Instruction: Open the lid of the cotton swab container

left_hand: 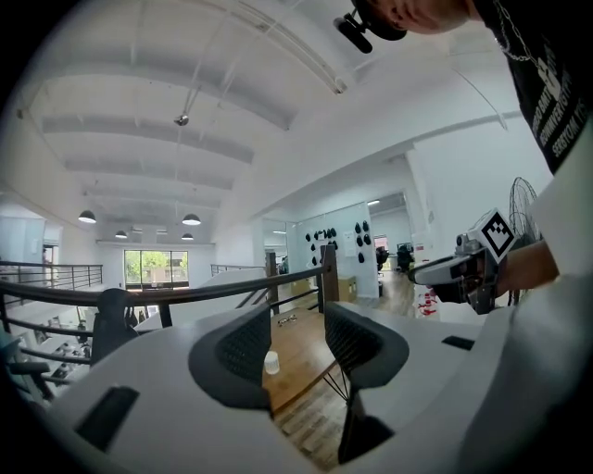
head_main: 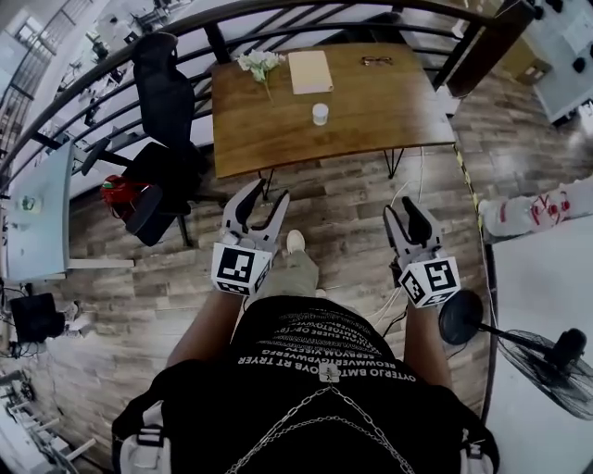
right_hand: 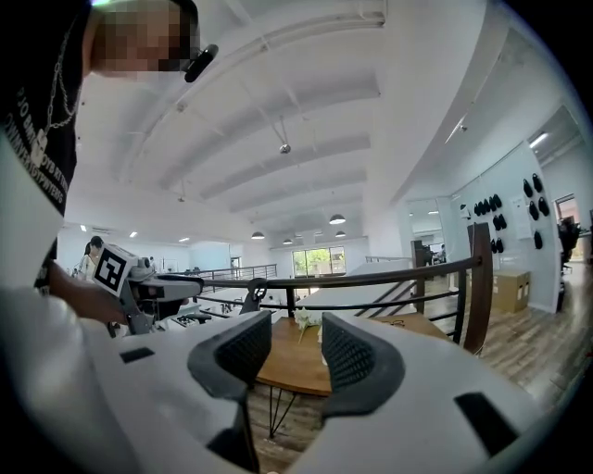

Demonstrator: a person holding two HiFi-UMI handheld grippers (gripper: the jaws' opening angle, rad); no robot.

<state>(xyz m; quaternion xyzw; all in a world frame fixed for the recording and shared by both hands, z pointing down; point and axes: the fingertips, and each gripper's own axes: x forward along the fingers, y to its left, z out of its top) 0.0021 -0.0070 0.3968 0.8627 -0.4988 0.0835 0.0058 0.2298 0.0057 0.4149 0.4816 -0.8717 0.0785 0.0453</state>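
The cotton swab container [head_main: 320, 113] is a small white cylinder with its lid on, standing near the middle of the wooden table [head_main: 371, 106]. In the left gripper view the container [left_hand: 271, 363] shows far off between the jaws. My left gripper [head_main: 267, 193] and right gripper [head_main: 403, 205] are held in front of my body, over the floor and well short of the table's near edge. Both point toward the table. The left gripper [left_hand: 296, 347] and the right gripper [right_hand: 285, 347] each stand open with nothing between the fingers.
On the table lie white flowers [head_main: 259, 63], a tan notebook [head_main: 310, 71] and glasses [head_main: 376, 61]. A black office chair [head_main: 162, 102] stands left of the table, a dark railing [head_main: 278, 18] runs behind it. A floor fan [head_main: 547, 361] and a white surface [head_main: 547, 287] are at my right.
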